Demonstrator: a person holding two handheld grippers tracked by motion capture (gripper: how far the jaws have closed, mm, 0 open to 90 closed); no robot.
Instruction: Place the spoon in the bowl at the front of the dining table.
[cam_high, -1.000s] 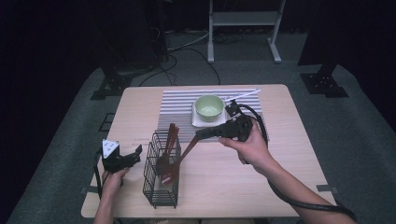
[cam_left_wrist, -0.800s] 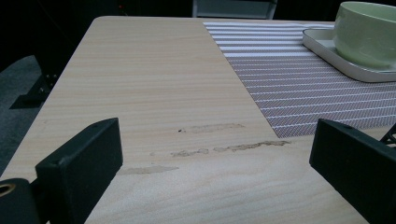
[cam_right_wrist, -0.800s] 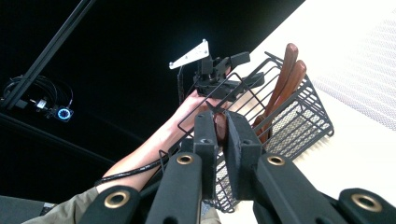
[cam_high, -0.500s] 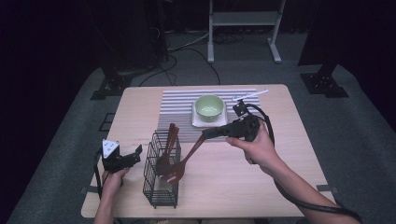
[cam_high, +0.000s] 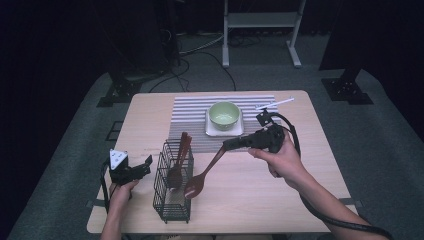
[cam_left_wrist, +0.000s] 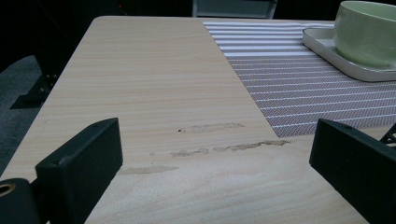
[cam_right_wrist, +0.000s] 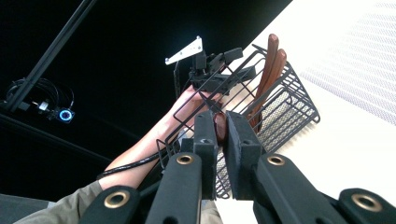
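**Trainee:** Spoon placement, then. The right gripper (cam_high: 229, 145) has its jaws clamped tight on the handle of the dark brown wooden spoon (cam_high: 202, 175), and the bowl end hangs low beside the black wire cutlery basket (cam_high: 171, 200), at about three o'clock of it. How do I get it in cleanly?

**Coach:** From the high view the spoon's bowl looks to sit outside the basket's right wall, not over the opening. I would judge that the tip has to clear the top rim first, then swing toward nine o'clock until it hangs above the open mouth. Only then tilt the handle more upright and lower.

**Trainee:** There are two brown wooden utensils (cam_high: 181, 155) in there, leaning toward twelve o'clock.

**Coach:** Aim for the free space at the six o'clock end of the basket, so the spoon doesn't knock their handles. Keep the grip firm; in the right gripper view the pads (cam_right_wrist: 240, 154) press on the handle from both sides, which looks secure.

**Trainee:** And the left gripper (cam_high: 141, 168)?

**Coach:** Its jaws stand wide apart with nothing between them, resting low over the light wood tabletop (cam_left_wrist: 154, 84) at nine o'clock of the basket. It could steady the basket if the wire frame shifts. The pale green bowl (cam_high: 224, 114) on its white square dish (cam_high: 225, 129), at twelve o'clock on the striped placemat (cam_high: 192, 112), is well apart and no obstacle.
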